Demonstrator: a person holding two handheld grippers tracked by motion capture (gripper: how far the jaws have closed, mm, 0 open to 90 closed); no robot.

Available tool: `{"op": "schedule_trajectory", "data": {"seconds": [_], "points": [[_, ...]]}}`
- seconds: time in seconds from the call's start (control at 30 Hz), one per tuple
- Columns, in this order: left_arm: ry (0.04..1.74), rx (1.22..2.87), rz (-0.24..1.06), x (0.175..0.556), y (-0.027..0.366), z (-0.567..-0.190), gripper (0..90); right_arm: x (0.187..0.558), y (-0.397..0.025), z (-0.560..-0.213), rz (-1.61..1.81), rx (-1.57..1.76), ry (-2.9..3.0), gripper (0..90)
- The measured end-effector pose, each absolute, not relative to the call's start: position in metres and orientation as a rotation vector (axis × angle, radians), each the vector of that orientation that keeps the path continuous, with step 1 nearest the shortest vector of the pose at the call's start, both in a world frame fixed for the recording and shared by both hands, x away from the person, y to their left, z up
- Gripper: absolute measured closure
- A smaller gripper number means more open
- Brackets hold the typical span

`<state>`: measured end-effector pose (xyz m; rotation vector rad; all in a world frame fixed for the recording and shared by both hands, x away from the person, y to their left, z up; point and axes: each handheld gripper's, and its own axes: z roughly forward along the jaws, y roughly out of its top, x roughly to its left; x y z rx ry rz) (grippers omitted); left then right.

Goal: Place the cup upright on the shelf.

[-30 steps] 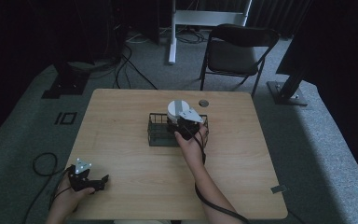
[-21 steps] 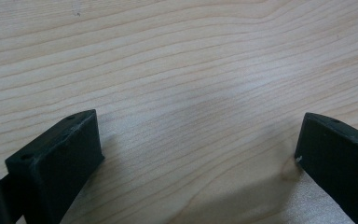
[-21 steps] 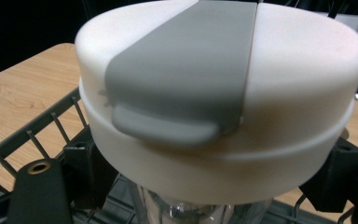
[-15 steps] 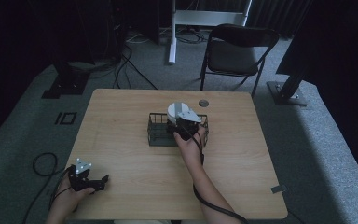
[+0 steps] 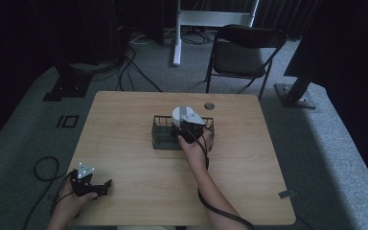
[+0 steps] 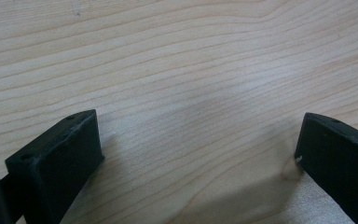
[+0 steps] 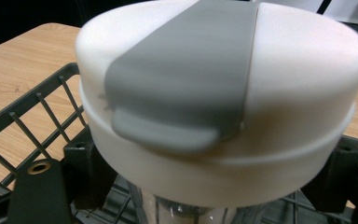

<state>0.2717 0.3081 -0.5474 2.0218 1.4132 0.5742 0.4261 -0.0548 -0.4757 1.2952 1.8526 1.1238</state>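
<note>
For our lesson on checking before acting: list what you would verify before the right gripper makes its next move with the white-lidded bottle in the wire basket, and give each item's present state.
1. The right gripper is at the bottle, its jaws either side below the lid: ok.
2. Jaws firmly clamped on the bottle: cannot tell; the lid hides the contact.
3. White lid with grey strap seated on the bottle: ok.
4. Bottle inside the wire basket: ok.
5. The left gripper is open, resting on the table near its front left corner, away from the basket: ok.
6. Nothing steadies the basket if the bottle is lifted: not ok.
</note>
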Motion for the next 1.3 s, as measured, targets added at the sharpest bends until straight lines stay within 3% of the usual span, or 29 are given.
{"op": "schedule_trajectory", "data": {"seconds": [0.3, 0.43, 1.3], "points": [[1.413, 2.022, 0.574, 0.272, 0.308, -0.547, 0.7, 0.424, -0.059, -0.477, 1.148, 1.313, 1.857, 18.0], [1.414, 2.021, 0.574, 0.272, 0.308, -0.547, 0.7, 0.423, -0.061, -0.479, 1.192, 1.325, 1.864, 12.4], [1.415, 2.022, 0.573, 0.272, 0.308, -0.547, 0.7, 0.412, -0.082, -0.478, 1.272, 1.196, 1.926, 12.5]]}}
